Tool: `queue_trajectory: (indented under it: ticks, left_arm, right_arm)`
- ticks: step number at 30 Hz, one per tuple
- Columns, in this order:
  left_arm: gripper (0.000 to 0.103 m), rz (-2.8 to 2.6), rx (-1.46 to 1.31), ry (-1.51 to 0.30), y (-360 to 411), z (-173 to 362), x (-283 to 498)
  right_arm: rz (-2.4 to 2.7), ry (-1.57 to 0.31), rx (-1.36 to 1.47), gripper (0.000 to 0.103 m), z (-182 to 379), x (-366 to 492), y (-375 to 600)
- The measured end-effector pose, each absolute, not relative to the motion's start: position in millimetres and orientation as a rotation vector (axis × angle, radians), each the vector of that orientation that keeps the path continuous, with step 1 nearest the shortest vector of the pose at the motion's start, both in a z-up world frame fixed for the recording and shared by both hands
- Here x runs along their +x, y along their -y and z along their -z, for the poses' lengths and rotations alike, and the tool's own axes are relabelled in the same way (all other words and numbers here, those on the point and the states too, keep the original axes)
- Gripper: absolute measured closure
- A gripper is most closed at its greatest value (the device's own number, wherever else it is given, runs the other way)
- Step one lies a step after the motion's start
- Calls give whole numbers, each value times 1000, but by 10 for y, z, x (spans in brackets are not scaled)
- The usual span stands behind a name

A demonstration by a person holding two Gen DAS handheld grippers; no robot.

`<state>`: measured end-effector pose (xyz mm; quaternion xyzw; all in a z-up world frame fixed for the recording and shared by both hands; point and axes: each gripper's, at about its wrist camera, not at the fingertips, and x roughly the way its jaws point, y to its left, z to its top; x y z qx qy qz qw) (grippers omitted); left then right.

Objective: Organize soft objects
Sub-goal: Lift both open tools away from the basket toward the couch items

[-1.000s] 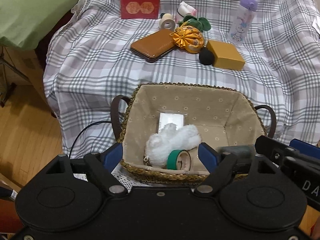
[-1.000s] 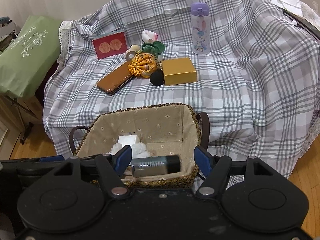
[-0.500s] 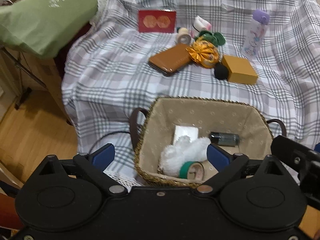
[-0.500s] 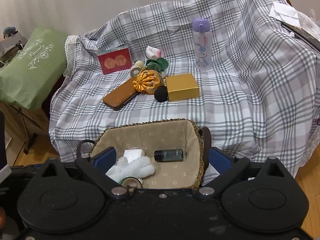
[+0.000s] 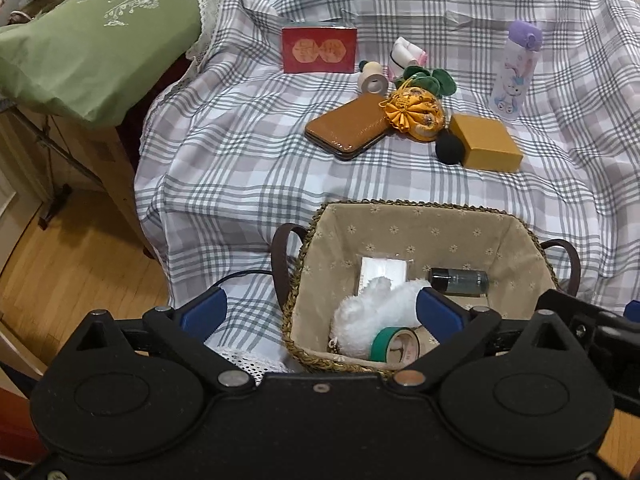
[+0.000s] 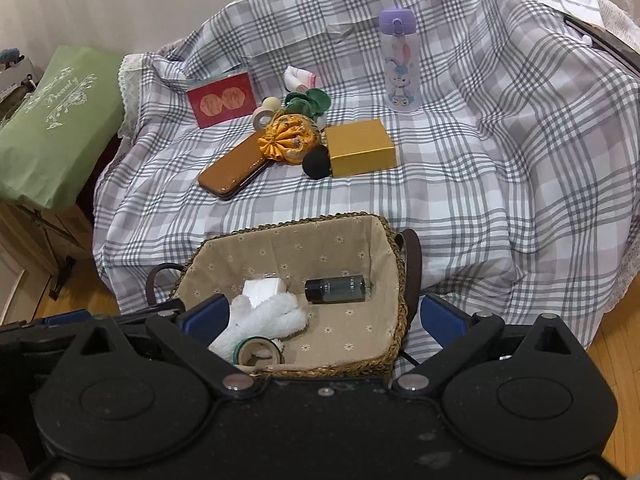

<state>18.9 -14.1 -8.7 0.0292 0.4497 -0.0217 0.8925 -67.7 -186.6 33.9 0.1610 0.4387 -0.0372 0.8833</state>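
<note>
A woven basket with beige lining stands in front of the plaid-covered seat. In it lie a white fluffy toy, a green tape roll, a dark bottle and a white packet. On the cloth lie an orange fabric pouch, a black pompom and green fabric. My left gripper and right gripper are open and empty, above the basket's near rim.
On the cloth also lie a brown case, a gold box, a red card, a beige tape roll, a rolled white cloth and a purple-capped bottle. A green cushion sits left. Wooden floor lies below.
The right gripper opened and let the dark bottle go into the basket. Both grippers have pulled back and up from the basket, jaws wider.
</note>
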Motion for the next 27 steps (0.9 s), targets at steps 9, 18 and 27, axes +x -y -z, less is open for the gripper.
queue_trajectory:
  ticks: [9,18,27]
  left_arm:
    - [5,57,54,-937,137,85,211]
    - [5,52,33,-993,108,188,379]
    - [5,96,66,-1014,177,272,665]
  right_arm:
    - [111,-911,344,1,-305,-662,1879]
    - [133,-951,352,1,-178,-498,1909]
    - [150,-998,315,1,-83,-67,2014]
